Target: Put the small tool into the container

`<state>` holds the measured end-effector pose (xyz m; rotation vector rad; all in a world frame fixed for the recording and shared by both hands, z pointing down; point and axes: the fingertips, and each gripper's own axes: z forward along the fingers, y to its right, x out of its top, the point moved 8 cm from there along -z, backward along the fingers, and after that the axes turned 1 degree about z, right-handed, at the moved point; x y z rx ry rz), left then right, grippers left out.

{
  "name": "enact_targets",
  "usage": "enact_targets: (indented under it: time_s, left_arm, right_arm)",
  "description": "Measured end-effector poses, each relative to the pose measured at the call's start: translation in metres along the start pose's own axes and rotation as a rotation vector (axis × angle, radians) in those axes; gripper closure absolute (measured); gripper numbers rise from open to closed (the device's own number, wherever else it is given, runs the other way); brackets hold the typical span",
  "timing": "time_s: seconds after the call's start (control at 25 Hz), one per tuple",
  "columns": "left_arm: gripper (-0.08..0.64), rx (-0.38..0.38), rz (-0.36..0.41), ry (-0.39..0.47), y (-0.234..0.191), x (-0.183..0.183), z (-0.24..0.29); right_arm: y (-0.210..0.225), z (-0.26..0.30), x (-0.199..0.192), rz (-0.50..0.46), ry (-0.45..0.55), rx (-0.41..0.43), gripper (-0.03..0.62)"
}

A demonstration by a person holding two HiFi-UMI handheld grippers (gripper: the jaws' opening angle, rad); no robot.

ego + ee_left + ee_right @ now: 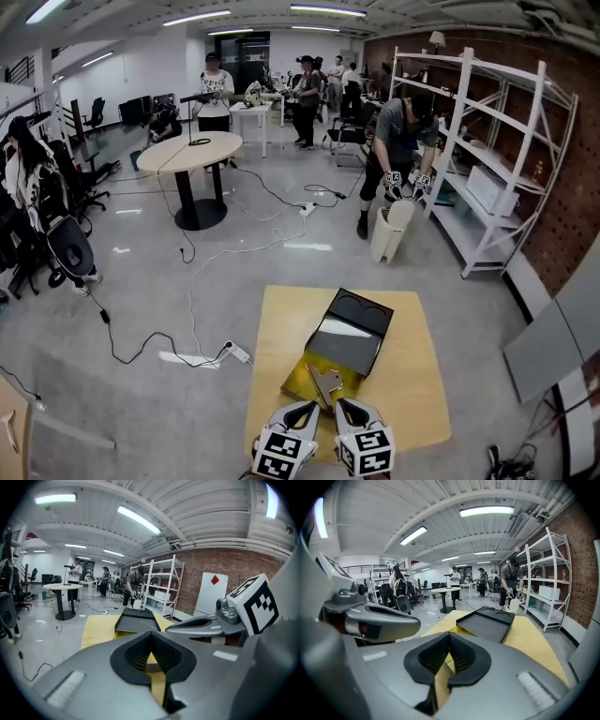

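Observation:
A small grey metal tool [326, 382] lies on the yellow lining [302, 377] of an open black box [349, 339] on the yellow table [412, 375]. The box's dark lid tilts away from me and also shows in the left gripper view [136, 619] and the right gripper view [487, 623]. My left gripper [312, 405] and right gripper [341, 403] sit side by side at the table's near edge, their tips just behind the tool. Each gripper's own view shows its pads meeting at the tip, left gripper [151, 633], right gripper [450, 633], with nothing between them. The tool is hidden in both gripper views.
Grey floor surrounds the table, with cables and a power strip [236, 352] to the left. A person [398, 150] bends over a white bin [391, 230] beside white shelving [497, 178]. A round table [192, 155] and several people stand farther back.

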<state>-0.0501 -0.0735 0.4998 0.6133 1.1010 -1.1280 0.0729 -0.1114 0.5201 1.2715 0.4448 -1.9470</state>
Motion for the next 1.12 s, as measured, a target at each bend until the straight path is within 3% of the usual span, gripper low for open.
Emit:
enact_targets:
  time_s: [0.52,1.12]
  left_arm:
    - [0.551,-0.002,0.022,0.0,-0.007,0.0,0.008]
    - [0.551,0.007,0.052,0.002,-0.017,0.012,0.009]
  right_arm:
    - [-0.017,-0.001,0.017,-0.016,0.054,0.059,0.586]
    - [-0.02,0.006,0.029,-0.009,0.09,0.071,0.586]
